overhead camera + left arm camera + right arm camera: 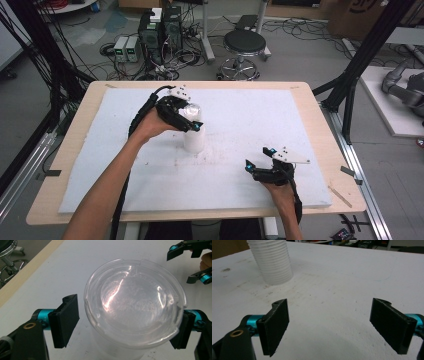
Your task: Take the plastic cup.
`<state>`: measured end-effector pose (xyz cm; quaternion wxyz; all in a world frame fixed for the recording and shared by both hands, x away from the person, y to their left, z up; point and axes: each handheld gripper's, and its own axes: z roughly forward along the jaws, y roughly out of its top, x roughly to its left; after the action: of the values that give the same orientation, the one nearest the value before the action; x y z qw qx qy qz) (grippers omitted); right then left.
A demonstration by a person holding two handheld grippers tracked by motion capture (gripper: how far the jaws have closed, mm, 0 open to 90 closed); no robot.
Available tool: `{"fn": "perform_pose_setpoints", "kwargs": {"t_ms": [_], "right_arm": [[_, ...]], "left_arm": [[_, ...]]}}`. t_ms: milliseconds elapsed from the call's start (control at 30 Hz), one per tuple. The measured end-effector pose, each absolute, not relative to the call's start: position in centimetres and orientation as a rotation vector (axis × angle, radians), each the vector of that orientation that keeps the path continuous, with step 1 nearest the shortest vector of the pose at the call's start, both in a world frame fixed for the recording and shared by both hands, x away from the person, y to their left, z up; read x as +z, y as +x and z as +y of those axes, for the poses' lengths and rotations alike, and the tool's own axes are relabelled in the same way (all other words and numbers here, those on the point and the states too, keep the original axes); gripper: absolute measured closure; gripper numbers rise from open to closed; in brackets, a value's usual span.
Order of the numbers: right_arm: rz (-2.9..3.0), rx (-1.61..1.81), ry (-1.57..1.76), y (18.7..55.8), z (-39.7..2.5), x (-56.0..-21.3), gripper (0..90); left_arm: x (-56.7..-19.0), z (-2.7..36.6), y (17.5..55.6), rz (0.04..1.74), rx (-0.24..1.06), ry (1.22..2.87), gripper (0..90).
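Note:
A white ribbed cup (pixel 194 141) (pixel 273 261) stands upright mid-table on the white foam board (pixel 240 110). A clear round plastic lid (pixel 135 300) (pixel 191 111) sits over its mouth. My left gripper (pixel 192 119) (pixel 127 322) hovers over the cup, open, its jaws on either side of the lid. The left pad (pixel 66 322) stands a little off the rim and the right pad (pixel 183 330) is at the rim. My right gripper (pixel 257 159) (pixel 329 325) rests low on the board to the cup's right, open with nothing between its pads, and appears as well in the left gripper view (pixel 190 262).
The foam board lies on a wooden table (pixel 75 130). Beyond the far edge stand a black stool (pixel 244 45), power units and tangled cables (pixel 160 40). Black frame posts (pixel 350 85) rise at both sides.

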<state>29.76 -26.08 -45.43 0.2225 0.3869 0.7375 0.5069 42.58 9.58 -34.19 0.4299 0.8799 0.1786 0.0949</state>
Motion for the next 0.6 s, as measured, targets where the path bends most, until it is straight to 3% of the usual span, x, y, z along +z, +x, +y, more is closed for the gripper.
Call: {"fn": "perform_pose_setpoints", "kwargs": {"t_ms": [167,367,600], "right_arm": [[2.040,1.399,1.068,29.78,-26.08,-45.43,15.8],[2.039,1.391,1.068,29.81,-26.05,-45.43,15.8],[2.039,1.389,1.061,29.84,-26.04,-45.45,15.8]], "left_arm": [[-34.26,9.40,42.56,0.447,0.224,2.205,23.5],[-34.23,9.37,42.51,0.433,0.205,2.206,32.3],[-34.17,9.37,42.44,0.438,0.200,2.214,33.6]]}}
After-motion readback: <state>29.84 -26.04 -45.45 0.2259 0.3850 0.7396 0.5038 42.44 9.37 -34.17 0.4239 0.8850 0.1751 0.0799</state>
